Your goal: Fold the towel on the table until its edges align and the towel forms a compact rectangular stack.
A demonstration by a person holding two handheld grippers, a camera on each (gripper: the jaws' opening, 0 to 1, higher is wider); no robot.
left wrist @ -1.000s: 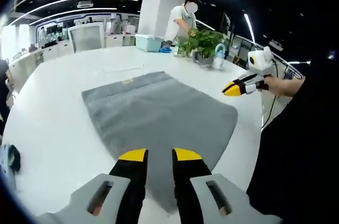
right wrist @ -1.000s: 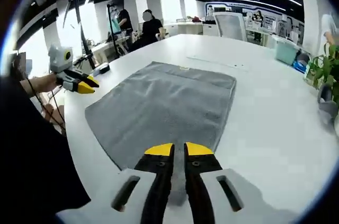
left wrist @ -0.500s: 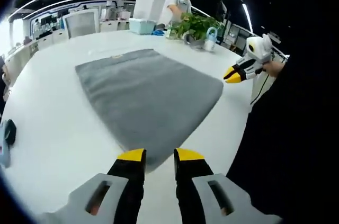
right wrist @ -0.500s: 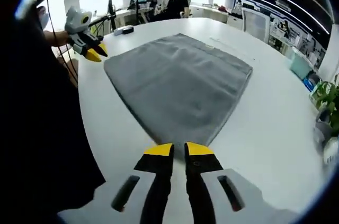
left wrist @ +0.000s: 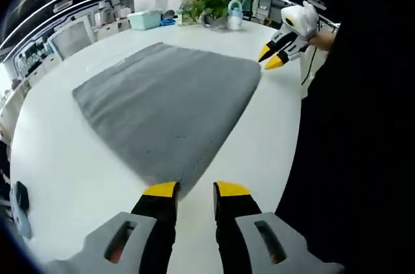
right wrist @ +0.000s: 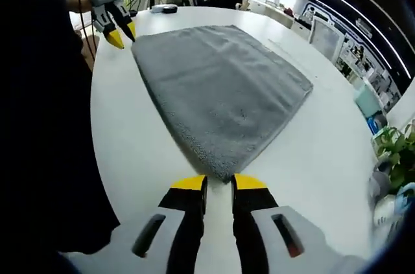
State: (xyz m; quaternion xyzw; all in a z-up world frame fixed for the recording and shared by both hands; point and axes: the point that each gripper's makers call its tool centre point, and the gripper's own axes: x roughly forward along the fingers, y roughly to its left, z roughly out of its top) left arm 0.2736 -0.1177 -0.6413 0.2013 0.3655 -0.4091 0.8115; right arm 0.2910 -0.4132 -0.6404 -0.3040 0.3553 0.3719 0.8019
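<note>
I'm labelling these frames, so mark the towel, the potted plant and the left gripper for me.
towel (left wrist: 168,102): left gripper view, middle of the flat grey cloth.
potted plant (left wrist: 209,3): left gripper view, its green leaves at the table's far edge.
left gripper (left wrist: 196,190): left gripper view, midway between its yellow tips.

no readable text, labels, brands, numbers or signs on anything

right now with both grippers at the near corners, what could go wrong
The jaws of the left gripper and the right gripper look barely parted, just short of the towel's corners, so a pinch might miss the flat fabric. The towel lies near the table edge and could slide off if dragged.
</note>
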